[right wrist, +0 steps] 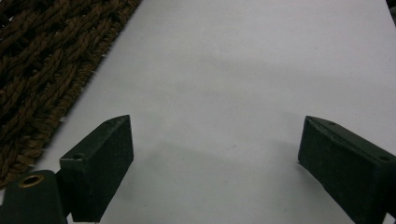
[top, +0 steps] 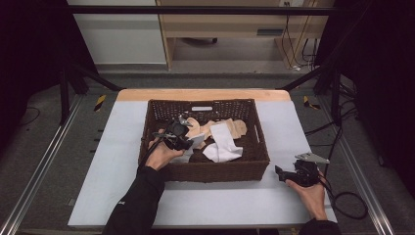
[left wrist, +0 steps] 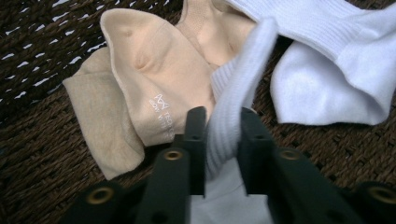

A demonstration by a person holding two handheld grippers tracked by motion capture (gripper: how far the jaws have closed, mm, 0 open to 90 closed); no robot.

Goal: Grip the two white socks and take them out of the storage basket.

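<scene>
My left gripper (left wrist: 223,135) clamps white sock (left wrist: 243,88) inside wicker basket (top: 215,171); beige sock (left wrist: 154,74) beside it, pale printed logo unreadable. My right gripper (right wrist: 215,154) gapes empty over table (right wrist: 243,70).

Ribbed white cloth sock (left wrist: 233,112), smooth beige cloth sock (left wrist: 149,70), rough dark woven-wicker basket (top: 210,171).

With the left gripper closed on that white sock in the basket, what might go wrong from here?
The left gripper pinches only a bunched fold of the white sock, so it may slip out on lifting. The beige sock lies against that fold and might get dragged along. The sock could also snag on the basket rim.
</scene>
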